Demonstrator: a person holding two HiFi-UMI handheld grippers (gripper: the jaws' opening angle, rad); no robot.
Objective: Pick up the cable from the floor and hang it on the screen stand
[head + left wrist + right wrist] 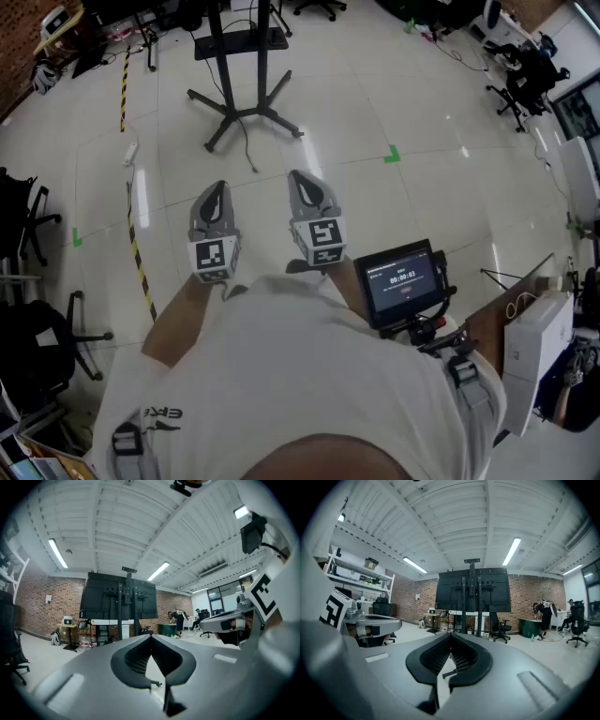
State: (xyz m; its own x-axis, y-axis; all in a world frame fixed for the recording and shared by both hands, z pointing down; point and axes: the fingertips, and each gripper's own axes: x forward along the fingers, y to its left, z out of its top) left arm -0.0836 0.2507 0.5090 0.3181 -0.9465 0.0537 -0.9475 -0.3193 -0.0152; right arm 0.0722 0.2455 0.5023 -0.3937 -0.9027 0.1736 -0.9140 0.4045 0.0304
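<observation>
In the head view I had the left gripper [217,192] and the right gripper [305,183] held side by side in front of the person's chest, both pointing toward the screen stand [239,56], well apart from it. The cable [247,150] lay as a thin dark line on the glossy pale tiled floor [394,103], trailing out from between the stand's splayed black legs. By my judgement this was the approach, with the pickup not yet begun. To do it well I would come in low on the cable's free end, open one gripper wide and take the strand squarely across the ribbed pads, since so thin and limp a cord could slip out sideways. In the left gripper view the left gripper [151,639] had its grey moulded jaws pressed together at the tips with nothing between them, and the stand [127,606] rose beyond with its dark flat panels against a brick wall. In the right gripper view the right gripper [451,637] was likewise clenched on nothing, aimed at the stand's upright post [472,597].
</observation>
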